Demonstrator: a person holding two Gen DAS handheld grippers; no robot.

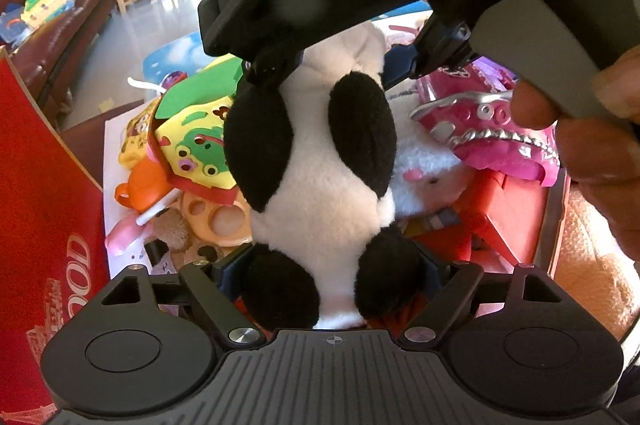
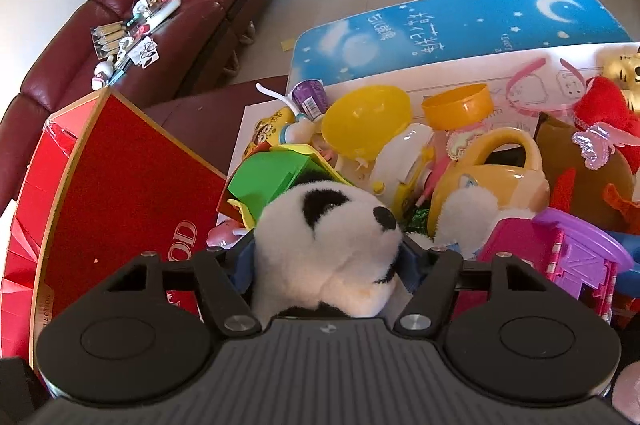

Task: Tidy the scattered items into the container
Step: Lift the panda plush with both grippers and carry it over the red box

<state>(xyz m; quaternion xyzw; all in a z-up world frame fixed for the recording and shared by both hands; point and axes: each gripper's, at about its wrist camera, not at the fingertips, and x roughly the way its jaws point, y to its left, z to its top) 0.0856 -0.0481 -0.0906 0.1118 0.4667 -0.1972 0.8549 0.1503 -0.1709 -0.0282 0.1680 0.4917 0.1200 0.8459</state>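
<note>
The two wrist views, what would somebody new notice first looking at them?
First the black and white panda plush, filling the middle of both views, its head between the right gripper fingers and its legs at the left gripper. Under it lies a bright heap of toys, with a pink plastic shoe at right and a yellow egg half behind. A red box lid stands at left.

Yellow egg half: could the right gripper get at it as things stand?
Probably not yet: the right gripper is clamped on the panda plush, though the yellow egg half lies uncovered.
</note>
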